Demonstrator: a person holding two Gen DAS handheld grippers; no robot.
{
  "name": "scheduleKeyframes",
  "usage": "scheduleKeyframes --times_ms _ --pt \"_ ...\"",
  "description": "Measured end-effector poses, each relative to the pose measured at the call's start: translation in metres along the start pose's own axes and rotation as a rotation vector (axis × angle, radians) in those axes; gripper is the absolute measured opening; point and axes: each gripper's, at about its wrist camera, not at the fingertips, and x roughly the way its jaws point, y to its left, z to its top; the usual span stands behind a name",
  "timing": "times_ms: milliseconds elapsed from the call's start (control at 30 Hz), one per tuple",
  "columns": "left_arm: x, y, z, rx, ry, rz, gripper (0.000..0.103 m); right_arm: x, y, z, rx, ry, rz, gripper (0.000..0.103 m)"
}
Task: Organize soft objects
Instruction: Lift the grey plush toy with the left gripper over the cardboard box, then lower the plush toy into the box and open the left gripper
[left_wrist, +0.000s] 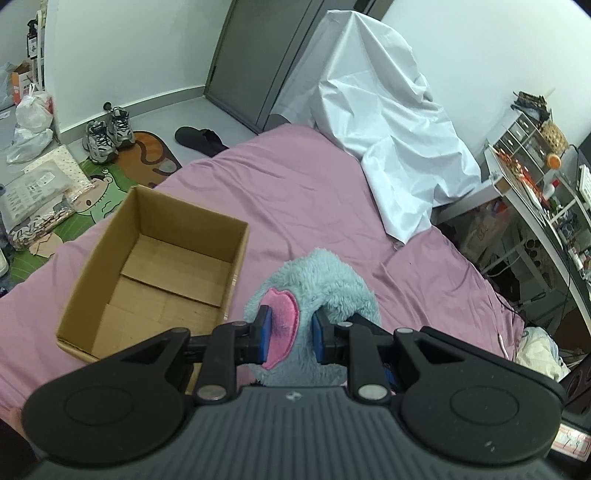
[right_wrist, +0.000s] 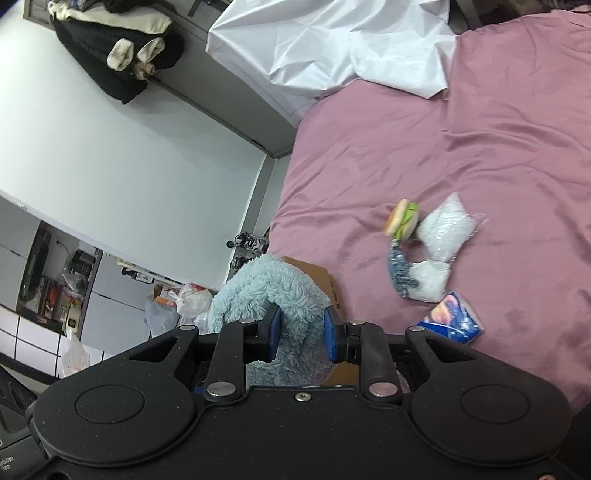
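A fluffy light-blue plush toy (left_wrist: 317, 280) with a pink felt patch (left_wrist: 282, 325) is held between both grippers above the pink bed. My left gripper (left_wrist: 291, 332) is shut on the plush at the pink patch. My right gripper (right_wrist: 301, 332) is shut on another part of the same plush (right_wrist: 273, 291). An open, empty cardboard box (left_wrist: 155, 266) sits on the bed just left of the plush; its edge shows behind the plush in the right wrist view (right_wrist: 317, 273). A burger toy (right_wrist: 402, 221), two white bags (right_wrist: 443, 229), a blue patterned pouch (right_wrist: 400, 271) and a blue packet (right_wrist: 452, 319) lie on the bed.
The pink bed sheet (left_wrist: 295, 184) spreads ahead, with a white sheet (left_wrist: 388, 122) draped at its far end. A cluttered white shelf (left_wrist: 535, 184) stands right of the bed. Shoes (left_wrist: 107, 134), a floor mat and bags lie on the floor to the left.
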Motion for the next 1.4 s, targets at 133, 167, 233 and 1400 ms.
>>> scheduleKeyframes --times_ms 133,167,233,1400 --pt "-0.001 0.013 0.005 -0.017 -0.004 -0.003 0.021 0.008 0.011 -0.004 -0.017 0.003 0.0 0.024" --pt "-0.001 0.017 0.006 -0.022 -0.005 -0.003 0.021 0.01 0.014 -0.005 -0.022 0.005 -0.002 0.024" --pt "0.0 0.025 0.008 -0.031 -0.006 -0.005 0.021 0.014 0.019 -0.007 -0.032 0.009 -0.004 0.024" --pt "0.075 0.151 0.053 -0.209 0.022 0.046 0.02 0.133 0.075 -0.024 -0.158 0.121 -0.115 0.04"
